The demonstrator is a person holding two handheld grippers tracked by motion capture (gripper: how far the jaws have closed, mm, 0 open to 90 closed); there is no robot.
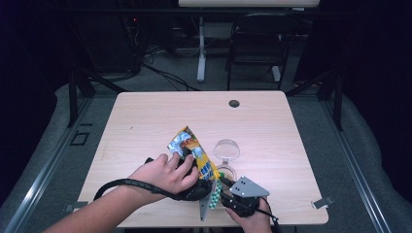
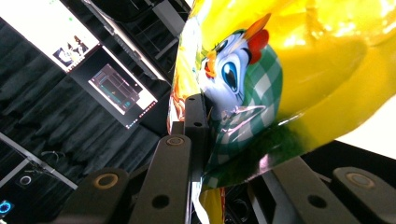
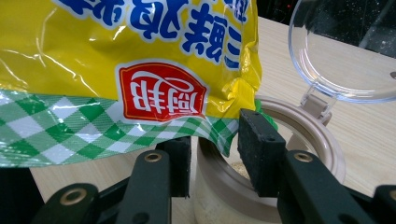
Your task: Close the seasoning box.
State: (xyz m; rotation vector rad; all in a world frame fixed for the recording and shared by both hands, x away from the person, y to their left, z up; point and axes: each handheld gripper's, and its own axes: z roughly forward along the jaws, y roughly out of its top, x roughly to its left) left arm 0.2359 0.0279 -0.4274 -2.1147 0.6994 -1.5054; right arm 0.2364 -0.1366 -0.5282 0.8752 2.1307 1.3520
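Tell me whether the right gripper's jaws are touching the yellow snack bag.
Touching. In the right gripper view the yellow snack bag has its green-checked edge pinched between the right gripper jaws, above the open beige jar.

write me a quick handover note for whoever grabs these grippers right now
Left gripper: shut on the yellow snack bag, holding it up, tilted over the table.
Right gripper: jaws on either side of the bag's green-checked bottom edge; whether they pinch it, I cannot tell.
The beige jar stands right under that edge, its clear hinged lid flipped open, some pale powder or crumbs inside.
Done: jar opened, bag brought over it.
Probably left: open or tip the bag into the jar, then close the lid.
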